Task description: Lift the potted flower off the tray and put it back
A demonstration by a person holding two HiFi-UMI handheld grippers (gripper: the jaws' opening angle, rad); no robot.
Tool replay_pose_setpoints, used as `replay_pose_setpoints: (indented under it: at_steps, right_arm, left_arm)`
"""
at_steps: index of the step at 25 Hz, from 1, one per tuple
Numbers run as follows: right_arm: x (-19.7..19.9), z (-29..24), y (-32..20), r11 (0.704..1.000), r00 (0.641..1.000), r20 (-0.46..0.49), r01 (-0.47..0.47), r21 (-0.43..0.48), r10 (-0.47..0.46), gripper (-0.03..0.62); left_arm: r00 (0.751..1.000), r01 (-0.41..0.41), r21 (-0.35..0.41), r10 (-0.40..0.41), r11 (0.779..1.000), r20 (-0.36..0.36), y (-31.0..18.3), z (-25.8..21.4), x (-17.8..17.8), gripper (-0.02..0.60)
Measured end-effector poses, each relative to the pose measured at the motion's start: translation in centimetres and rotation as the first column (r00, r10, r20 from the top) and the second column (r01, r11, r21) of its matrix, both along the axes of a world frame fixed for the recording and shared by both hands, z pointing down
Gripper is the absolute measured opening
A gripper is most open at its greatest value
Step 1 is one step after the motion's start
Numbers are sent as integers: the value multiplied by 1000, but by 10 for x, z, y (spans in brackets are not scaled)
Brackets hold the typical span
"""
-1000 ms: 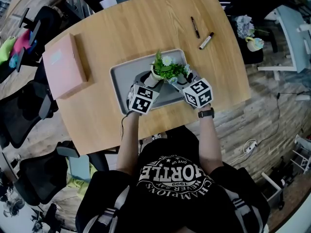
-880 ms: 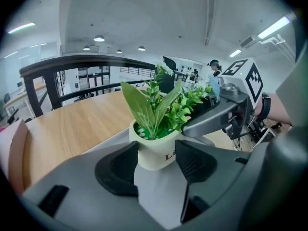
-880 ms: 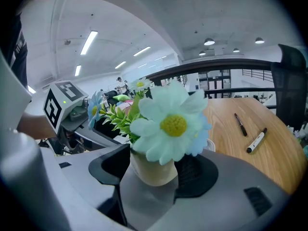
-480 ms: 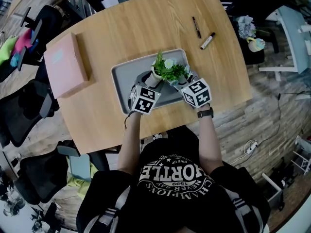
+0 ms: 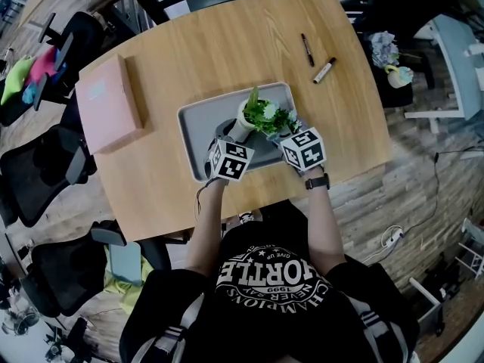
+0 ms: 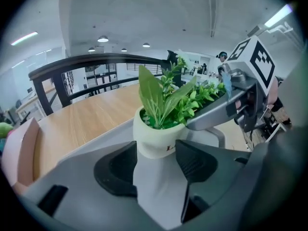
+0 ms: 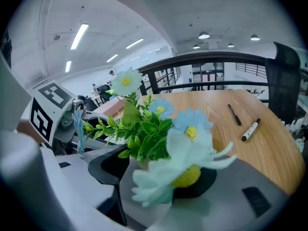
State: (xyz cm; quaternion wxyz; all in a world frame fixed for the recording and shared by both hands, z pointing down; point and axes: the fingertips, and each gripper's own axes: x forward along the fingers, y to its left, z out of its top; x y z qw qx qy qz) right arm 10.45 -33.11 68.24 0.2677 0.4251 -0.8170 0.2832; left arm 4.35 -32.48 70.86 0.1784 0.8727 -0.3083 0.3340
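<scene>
A potted flower (image 5: 240, 123) in a white pot, with green leaves and pale blue blooms, stands over the grey tray (image 5: 193, 134) in the middle of the wooden table, leaning a little. My left gripper (image 5: 229, 133) comes at it from the near left. In the left gripper view the pot (image 6: 154, 138) sits between both black pads (image 6: 115, 170), which press on its sides. From the near right my right gripper (image 5: 274, 131) holds the same pot (image 7: 139, 186). One dark pad (image 7: 108, 167) touches it; blooms hide the other. The pot's base is hidden.
A pink box (image 5: 110, 104) lies on the table left of the tray. A black pen (image 5: 306, 49) and a white marker (image 5: 325, 70) lie at the far right. Office chairs (image 5: 38, 180) crowd the table's left side. The near table edge runs just behind both grippers.
Both grippers have turned slightly while staying in place. The pot leans more and more of its white body shows in the head view.
</scene>
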Motion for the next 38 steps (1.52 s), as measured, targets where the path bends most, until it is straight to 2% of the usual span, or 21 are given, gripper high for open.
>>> replay_pose_setpoints:
  at_steps: [3,6,10,21,30,33,38]
  right_arm:
    - [4,3,5,1000,1000,-29,-9,-9,8,295]
    - [9,2,12,1000,999,-40,-22,-14,21,291]
    - [14,-2,20,998,998,-35,-51,-27,50,256]
    - [-3,-9,65,997,998,-47,-45,-64,42,198]
    - [-33,-29,129,998,997,-80,-4,-61,-1,167]
    - [-43,-40,157,999,997,-80,5,-36,-8,161]
    - [-44,-55,220,999,998,-61,-31,-13,30,137]
  left_arm:
    - [999,14,-6,-14,1000,38,3,6,-12,262]
    - [999,44,-14,-43,999,32,7,2,-22,260]
    - [997,71,-28,-70,997,36,15,-2,-32,242]
    - [996,67,-57,-63,996,64,79,-17,-67,179]
    - [993,114,-14,-113,993,46,136,-46,-95,142]
    - [994,110,5,-110,994,30,160,-56,-99,132]
    - [997,81,23,-81,996,2,209,-72,-90,116]
